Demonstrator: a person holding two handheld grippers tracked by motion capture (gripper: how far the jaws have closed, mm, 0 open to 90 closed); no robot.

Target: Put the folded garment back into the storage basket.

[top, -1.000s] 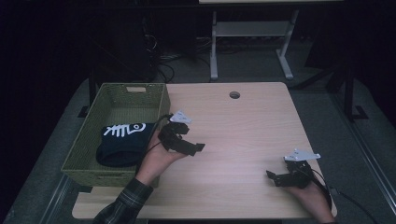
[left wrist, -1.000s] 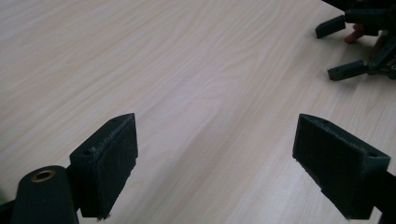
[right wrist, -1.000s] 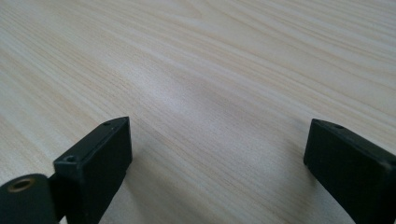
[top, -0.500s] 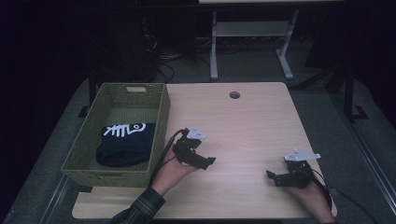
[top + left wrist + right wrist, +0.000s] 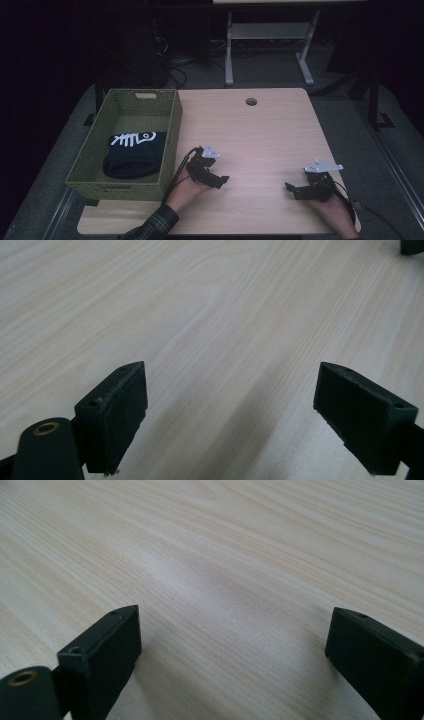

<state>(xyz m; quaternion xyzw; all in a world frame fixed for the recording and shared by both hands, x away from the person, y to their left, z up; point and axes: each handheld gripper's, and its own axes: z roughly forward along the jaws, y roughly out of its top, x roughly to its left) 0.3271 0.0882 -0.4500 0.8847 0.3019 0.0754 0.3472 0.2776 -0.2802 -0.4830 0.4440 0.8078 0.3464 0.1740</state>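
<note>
A green woven basket (image 5: 172,125) stands at the table's left side with a folded black cloth (image 5: 132,155) bearing a white print inside it. My left gripper (image 5: 222,180) rests low on the wooden table (image 5: 250,140) just right of the basket's near corner, open, nothing between its jaws (image 5: 230,405). My right gripper (image 5: 291,189) sits near the front right of the table, also open and empty, jaws wide apart over bare wood (image 5: 232,650). A dark corner of the other gripper (image 5: 412,246) shows at the top right of the left gripper view.
A round cable hole (image 5: 251,101) lies near the table's far edge. Beyond the table stands a white metal frame (image 5: 265,35) on the dark floor. Cables trail from both grippers toward the front edge.
My left gripper has moved right and toward the front edge, away from the basket, and come down to the tabletop. The right gripper has stayed where it was.
</note>
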